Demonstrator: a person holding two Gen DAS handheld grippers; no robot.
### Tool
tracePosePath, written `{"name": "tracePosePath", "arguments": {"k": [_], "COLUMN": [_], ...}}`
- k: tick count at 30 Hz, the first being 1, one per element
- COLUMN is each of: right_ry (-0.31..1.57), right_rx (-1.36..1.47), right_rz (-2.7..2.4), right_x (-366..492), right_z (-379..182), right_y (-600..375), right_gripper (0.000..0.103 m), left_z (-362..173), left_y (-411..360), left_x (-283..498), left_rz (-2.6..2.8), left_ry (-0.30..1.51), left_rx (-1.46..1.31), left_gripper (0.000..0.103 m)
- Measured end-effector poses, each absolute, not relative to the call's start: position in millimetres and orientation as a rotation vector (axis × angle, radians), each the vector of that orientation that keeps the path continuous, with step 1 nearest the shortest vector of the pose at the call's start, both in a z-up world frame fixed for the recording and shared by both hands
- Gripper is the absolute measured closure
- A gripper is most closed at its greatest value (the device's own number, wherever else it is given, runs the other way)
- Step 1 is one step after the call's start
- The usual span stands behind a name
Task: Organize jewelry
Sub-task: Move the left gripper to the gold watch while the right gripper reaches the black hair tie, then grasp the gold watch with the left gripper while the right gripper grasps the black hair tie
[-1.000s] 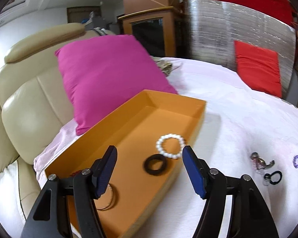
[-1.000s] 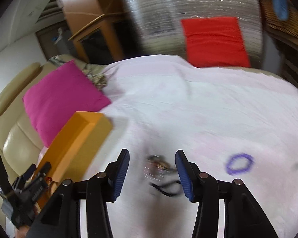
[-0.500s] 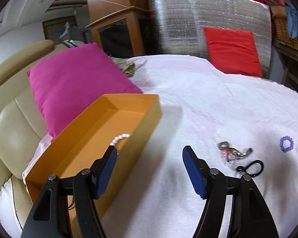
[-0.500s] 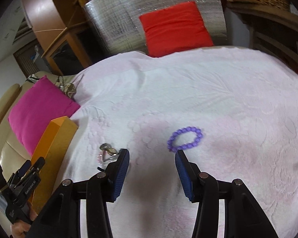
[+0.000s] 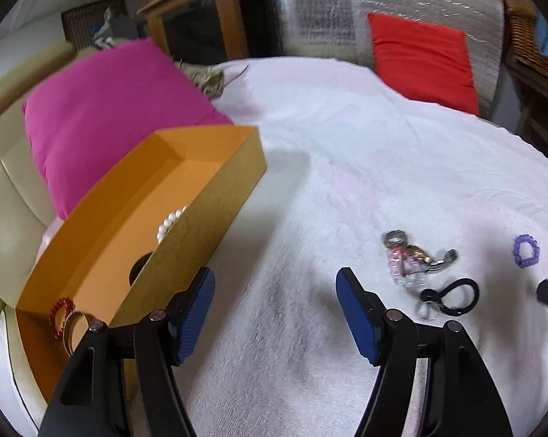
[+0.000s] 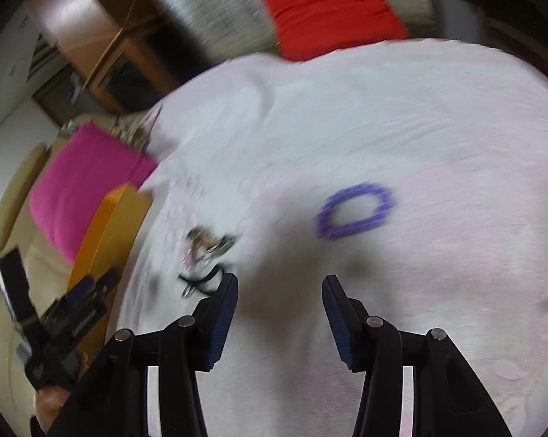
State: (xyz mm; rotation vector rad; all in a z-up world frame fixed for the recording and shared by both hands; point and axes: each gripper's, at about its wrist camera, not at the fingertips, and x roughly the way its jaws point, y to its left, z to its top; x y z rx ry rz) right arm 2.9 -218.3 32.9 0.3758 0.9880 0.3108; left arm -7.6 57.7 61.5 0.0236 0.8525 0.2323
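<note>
Nearby, purple beaded bracelet (image 6: 356, 210), blurred oval loop, both grippers agape, empty.

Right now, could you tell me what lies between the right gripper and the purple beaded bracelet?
Only bare white cloth, seen in the right wrist view.
</note>
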Motion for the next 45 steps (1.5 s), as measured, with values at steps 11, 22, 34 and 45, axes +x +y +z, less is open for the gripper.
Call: {"name": "tracePosePath", "arguments": {"k": [11, 22, 34, 45], "right_ry": [1.014, 0.981, 1.086, 1.106], "right_rx": [0.267, 0.195, 0.37, 0.399], "right_rz": [0.353, 0.289, 0.157, 0.152], "right_x": [23, 18, 6, 2], "right_z": [15, 19, 12, 9], "right_y": [-155, -166, -267, -280], "right_gripper": [0.053, 0.096, 0.096, 0.096], "left_z": [57, 61, 51, 18], "left_y": [74, 63, -27, -50], "left_x": [-4, 6, 35, 55], "left_rz": [0.242, 0.139, -0.145, -0.32], "left_ry": [0.886, 0.863, 0.791, 0.887], "left_rx": [0.019, 0.027, 0.225, 0.28], "left_gripper": [0.033, 0.033, 0.033, 0.065]}}
